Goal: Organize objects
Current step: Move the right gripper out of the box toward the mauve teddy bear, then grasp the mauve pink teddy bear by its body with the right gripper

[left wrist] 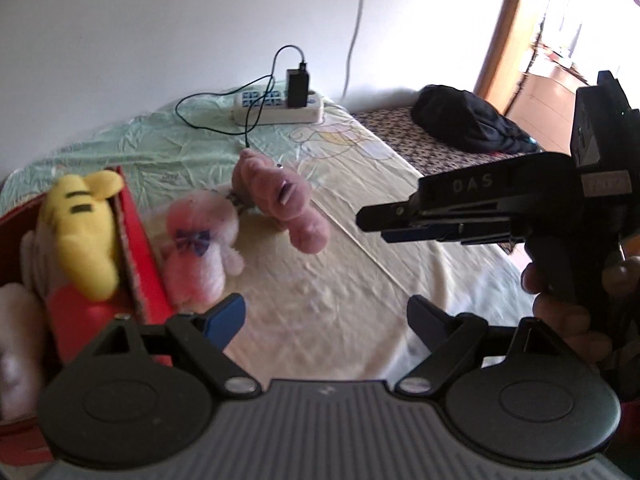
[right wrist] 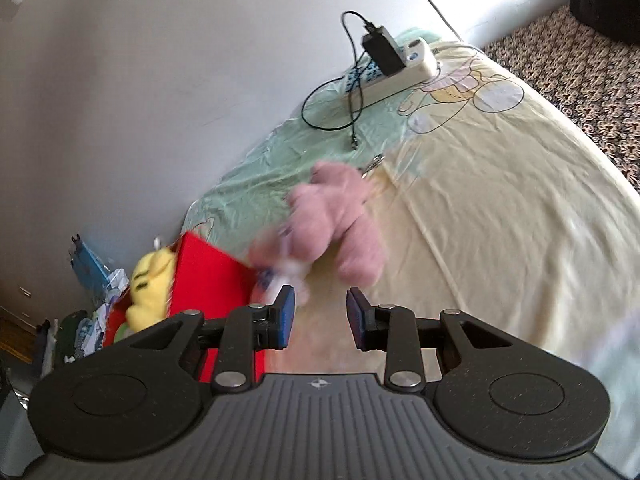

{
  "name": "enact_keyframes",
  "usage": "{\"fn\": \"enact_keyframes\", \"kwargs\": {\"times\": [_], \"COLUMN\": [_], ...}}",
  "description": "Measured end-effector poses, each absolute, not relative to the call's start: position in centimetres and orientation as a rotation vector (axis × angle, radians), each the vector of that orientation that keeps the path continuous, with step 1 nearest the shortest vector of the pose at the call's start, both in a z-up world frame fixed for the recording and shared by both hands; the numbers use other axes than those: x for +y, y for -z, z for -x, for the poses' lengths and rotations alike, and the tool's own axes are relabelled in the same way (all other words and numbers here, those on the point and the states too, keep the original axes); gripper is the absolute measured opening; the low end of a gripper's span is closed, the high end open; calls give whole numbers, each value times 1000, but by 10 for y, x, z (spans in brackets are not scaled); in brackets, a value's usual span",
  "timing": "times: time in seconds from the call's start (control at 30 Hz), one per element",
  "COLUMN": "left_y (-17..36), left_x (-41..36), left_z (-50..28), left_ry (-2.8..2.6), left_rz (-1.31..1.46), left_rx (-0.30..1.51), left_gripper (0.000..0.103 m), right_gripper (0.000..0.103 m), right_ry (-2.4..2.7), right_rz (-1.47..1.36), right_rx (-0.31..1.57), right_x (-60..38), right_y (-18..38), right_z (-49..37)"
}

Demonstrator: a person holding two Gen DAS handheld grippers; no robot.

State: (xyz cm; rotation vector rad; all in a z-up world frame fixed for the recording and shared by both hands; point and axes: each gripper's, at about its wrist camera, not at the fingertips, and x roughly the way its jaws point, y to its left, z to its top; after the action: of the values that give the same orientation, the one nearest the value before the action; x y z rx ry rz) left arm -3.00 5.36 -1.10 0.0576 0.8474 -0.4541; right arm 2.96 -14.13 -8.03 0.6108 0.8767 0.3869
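Empty and half open at lower centre, the right gripper has the mauve plush just above it, long axis slanting toward lower right, while the wide-open, empty left gripper sits farther off beside the red box.

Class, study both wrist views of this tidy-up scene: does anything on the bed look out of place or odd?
Yes. Two pink plush toys, a darker one and a paler one, lie loose on the sheet beside the red box, while the yellow plush is already inside. A power strip with a charger and trailing cable sits on the bedding too.
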Motion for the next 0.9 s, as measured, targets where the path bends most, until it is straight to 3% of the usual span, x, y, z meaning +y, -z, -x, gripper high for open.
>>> {"fn": "enact_keyframes", "kwargs": {"times": [0.17,0.53,0.7,0.9], "left_y": [25,57,57,55], "left_x": [34,25,27,29], "left_z": [8,-13,-18,-32], "left_ry": [364,234,197,211], "left_rz": [-36,0,6,34], "left_rx": [878,963,955,938], "left_gripper": [88,88,88,88], "right_gripper": [38,41,44,44], "right_ry": [-456,-594,-589,-605], "right_rz": [-668,-376,-239,-310], "right_rx": [927,922,957,985], "right_x": [-159,-100,-77,-106], "right_y": [92,86,101,110], "right_z": [-75,-156,-169,-172]}}
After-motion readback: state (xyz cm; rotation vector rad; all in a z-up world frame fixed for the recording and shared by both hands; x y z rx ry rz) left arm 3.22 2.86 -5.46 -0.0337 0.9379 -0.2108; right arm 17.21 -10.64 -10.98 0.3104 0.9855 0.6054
